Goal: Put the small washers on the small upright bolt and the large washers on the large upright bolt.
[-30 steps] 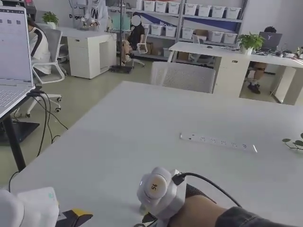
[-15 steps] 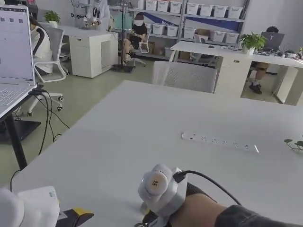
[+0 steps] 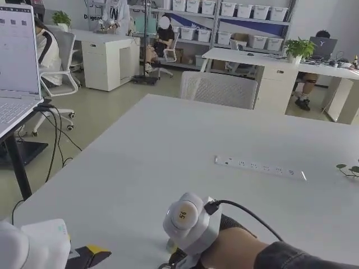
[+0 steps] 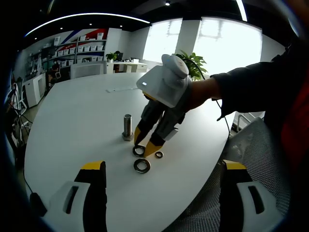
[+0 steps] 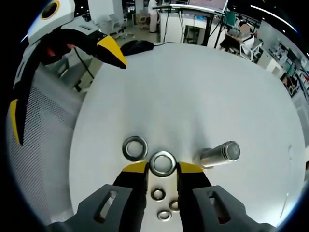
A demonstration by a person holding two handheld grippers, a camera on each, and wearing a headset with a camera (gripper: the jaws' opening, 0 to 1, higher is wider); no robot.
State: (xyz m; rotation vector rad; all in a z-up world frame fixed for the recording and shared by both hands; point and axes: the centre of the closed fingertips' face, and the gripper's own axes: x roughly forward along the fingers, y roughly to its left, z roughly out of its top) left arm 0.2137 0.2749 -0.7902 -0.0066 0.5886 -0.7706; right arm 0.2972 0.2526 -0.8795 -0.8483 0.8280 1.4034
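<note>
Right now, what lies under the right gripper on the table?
A large washer lies between the tips of the right gripper, flat on the white table, with three small washers further back between the jaws. Anything beneath the jaws is covered.

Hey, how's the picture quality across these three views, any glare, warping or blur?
Head view: even office light, straight lines, sharp on the white table. Left gripper view: windows blown out to white, table edge bowed by the fisheye, right gripper clear against them. Right gripper view: strong fisheye curve, large washer between the tongs and bolt crisp, soft shadows only.
</note>
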